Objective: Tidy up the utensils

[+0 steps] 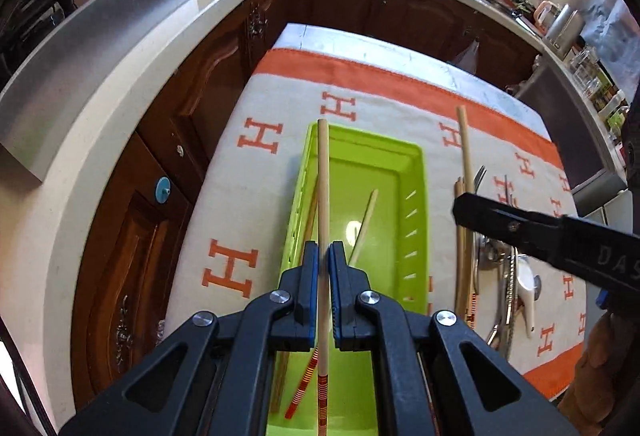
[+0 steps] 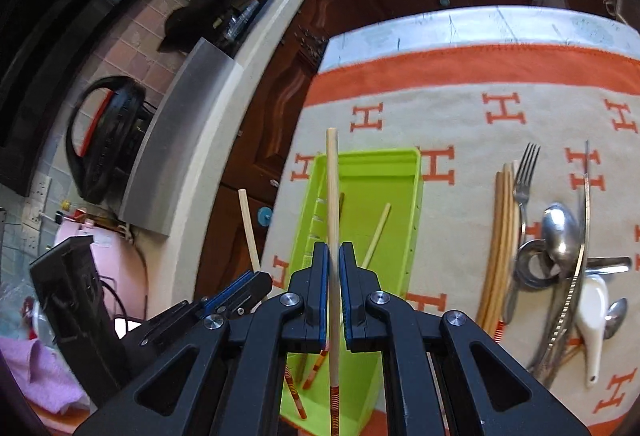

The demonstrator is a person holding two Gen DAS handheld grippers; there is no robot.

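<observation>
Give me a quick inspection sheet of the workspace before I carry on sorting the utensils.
Surface: white cloth with orange H marks.
Job's things: green tray holding chopsticks; loose chopsticks, fork, spoons lying right of it.
Clutter: nothing seen.
Grippers: left gripper and right gripper each shut on a chopstick above the tray.
Cables: nothing seen on the cloth.
Surroundings: wooden cabinets, pale countertop.

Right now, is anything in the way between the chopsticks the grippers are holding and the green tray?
Nothing visible blocks them. The left gripper and right gripper each pinch a chopstick above the green tray. The tray is open on top, with only a few chopsticks lying inside.
</observation>
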